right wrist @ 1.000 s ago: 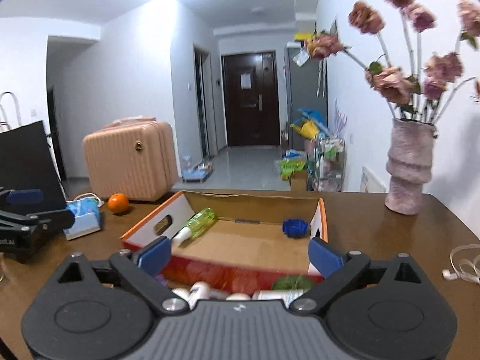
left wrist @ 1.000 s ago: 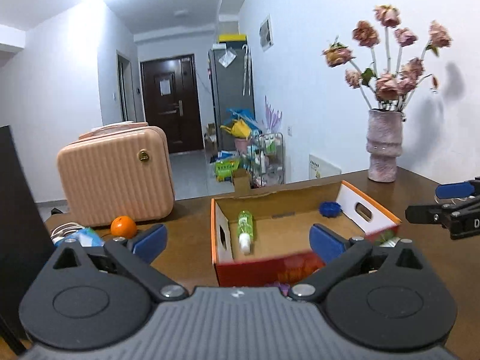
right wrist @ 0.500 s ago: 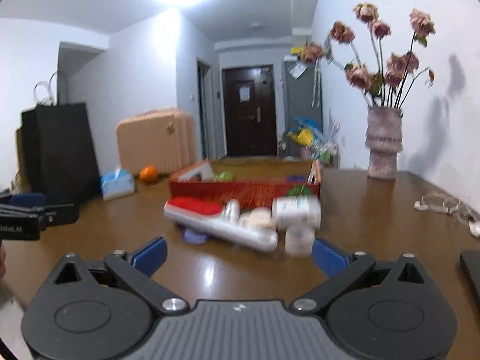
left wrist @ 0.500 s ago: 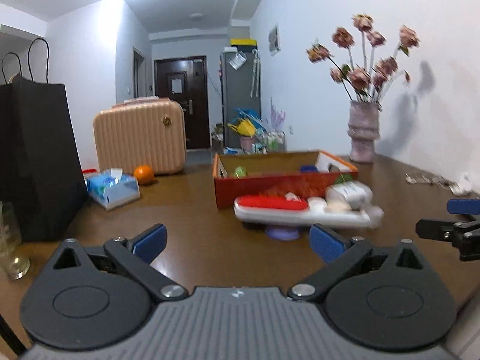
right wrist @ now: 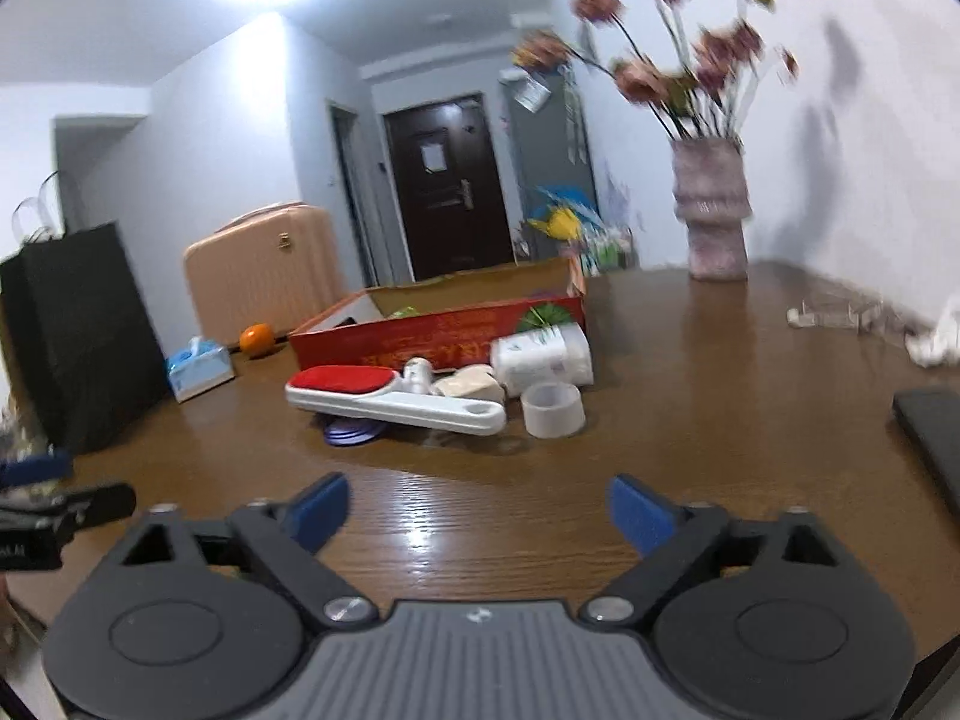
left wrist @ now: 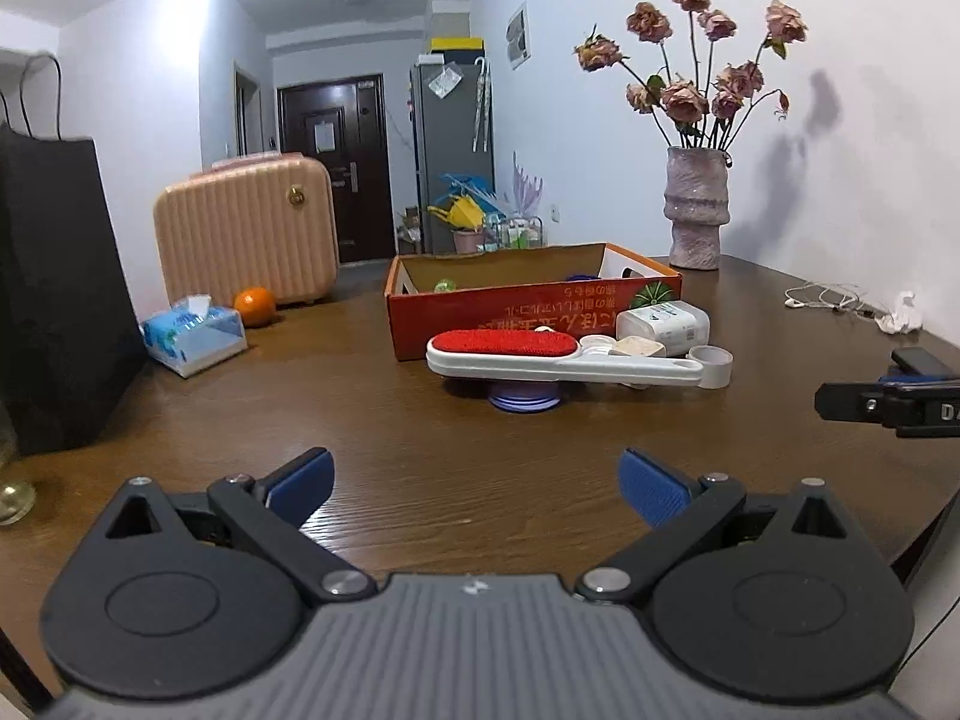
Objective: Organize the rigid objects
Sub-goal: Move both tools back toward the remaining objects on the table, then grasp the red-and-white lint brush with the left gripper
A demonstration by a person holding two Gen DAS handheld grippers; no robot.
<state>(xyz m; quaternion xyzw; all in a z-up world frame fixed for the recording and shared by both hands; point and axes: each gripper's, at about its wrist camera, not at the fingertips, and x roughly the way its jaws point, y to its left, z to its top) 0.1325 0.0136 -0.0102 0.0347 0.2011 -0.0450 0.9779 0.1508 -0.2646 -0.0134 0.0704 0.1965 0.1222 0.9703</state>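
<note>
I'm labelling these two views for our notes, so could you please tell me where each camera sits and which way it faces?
Left wrist: on the left hand-held gripper, low over the table, facing the lint brush and cardboard box; the right hand-held gripper shows at its right edge.
Right wrist: on the right hand-held gripper, jaws open and just narrowing with nothing between, facing the same pile; the left one shows at left.
Shared: brush, box, vase, suitcase.

I've pulled both grippers back from over the box — my right gripper narrowing a little, nothing between its jaws
</note>
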